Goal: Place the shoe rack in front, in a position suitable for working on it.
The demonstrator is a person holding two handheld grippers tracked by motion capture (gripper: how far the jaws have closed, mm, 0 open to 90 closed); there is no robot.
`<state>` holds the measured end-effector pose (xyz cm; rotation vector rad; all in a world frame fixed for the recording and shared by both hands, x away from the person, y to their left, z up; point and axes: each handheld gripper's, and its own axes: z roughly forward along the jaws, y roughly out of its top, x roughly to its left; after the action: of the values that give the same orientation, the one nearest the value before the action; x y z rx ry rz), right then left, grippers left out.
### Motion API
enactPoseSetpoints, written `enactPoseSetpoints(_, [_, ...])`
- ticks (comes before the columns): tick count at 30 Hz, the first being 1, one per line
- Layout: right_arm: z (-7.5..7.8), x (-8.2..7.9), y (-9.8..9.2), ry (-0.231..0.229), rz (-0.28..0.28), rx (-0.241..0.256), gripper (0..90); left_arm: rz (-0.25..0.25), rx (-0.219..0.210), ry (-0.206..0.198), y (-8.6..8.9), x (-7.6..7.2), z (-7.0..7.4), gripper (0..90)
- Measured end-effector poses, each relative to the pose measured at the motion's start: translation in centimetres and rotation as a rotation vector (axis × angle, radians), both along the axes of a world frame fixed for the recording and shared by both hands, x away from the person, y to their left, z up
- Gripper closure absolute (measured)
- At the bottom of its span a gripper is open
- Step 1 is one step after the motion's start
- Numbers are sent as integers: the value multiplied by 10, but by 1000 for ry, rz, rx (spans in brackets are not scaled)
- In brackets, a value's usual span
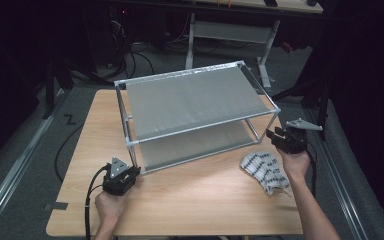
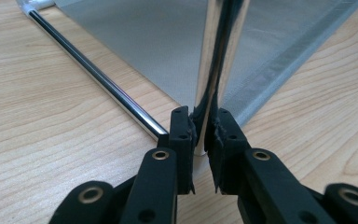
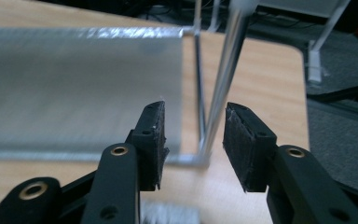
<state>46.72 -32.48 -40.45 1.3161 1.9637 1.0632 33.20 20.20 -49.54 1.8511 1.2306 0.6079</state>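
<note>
Currently, left tool [image 2: 200,140] is clamped on the near-left post [image 2: 212,70] of the rack [image 1: 195,100] on the worktop [image 1: 190,200]. Right tool [image 3: 193,140] gapes wide by the right corner post [image 3: 226,70]; patterned cloth [image 1: 266,170] lies nearby.

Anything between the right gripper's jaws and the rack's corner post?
Nothing. In the right gripper view, the right gripper stands open, and the rack post rises just beyond the gap, untouched.

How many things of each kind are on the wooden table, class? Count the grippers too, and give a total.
Two-tier metal rack with grey fabric shelves: 1
Patterned black-and-white cloth: 1
Handheld black grippers: 2, the left gripper closed on the rack's front corner post, the right gripper open beside another post
Total: 4
</note>
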Motion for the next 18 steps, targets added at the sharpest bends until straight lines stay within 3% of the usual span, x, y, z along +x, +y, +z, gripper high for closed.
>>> enactPoseSetpoints(6, [9,18,0,2,-32,14,615,-2,2,2,0,0,0,802])
enactPoseSetpoints(9, [11,27,0,6,-44,25,671,-2,6,5,0,1,1,802])
enactPoseSetpoints(18, [10,31,1,-6,-47,20,801,8,5,13,3,6,1,802])
